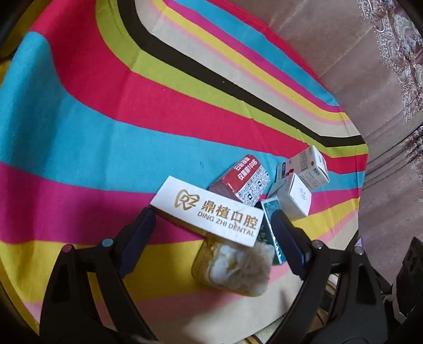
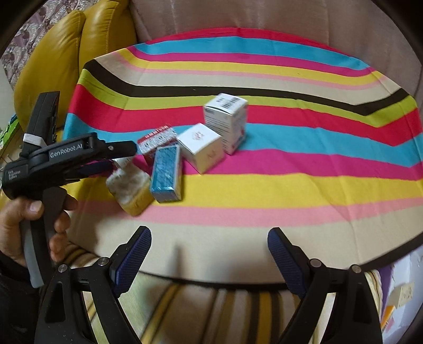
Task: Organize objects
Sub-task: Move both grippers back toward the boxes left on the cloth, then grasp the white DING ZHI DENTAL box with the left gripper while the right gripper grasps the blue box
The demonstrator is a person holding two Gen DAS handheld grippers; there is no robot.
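Note:
A cluster of small boxes lies on the striped cloth (image 1: 105,127). In the left wrist view a long white "Ding Zhi Dental" box (image 1: 208,209) lies across a clear yellow tub with white fluff (image 1: 232,267). My left gripper (image 1: 211,219) is open with its fingers on either side of the white box's ends, not pressing it. Beside it are a teal box (image 1: 273,230), a red box (image 1: 243,180) and two white boxes (image 1: 297,197), (image 1: 306,164). My right gripper (image 2: 208,254) is open and empty, near the cloth's front edge, apart from the cluster (image 2: 166,172).
The striped cloth (image 2: 264,185) covers a round surface. A yellow leather cushion (image 2: 66,53) sits at the back left, a beige sofa back (image 2: 238,16) behind. The left gripper's body and the hand holding it (image 2: 39,169) show at the left.

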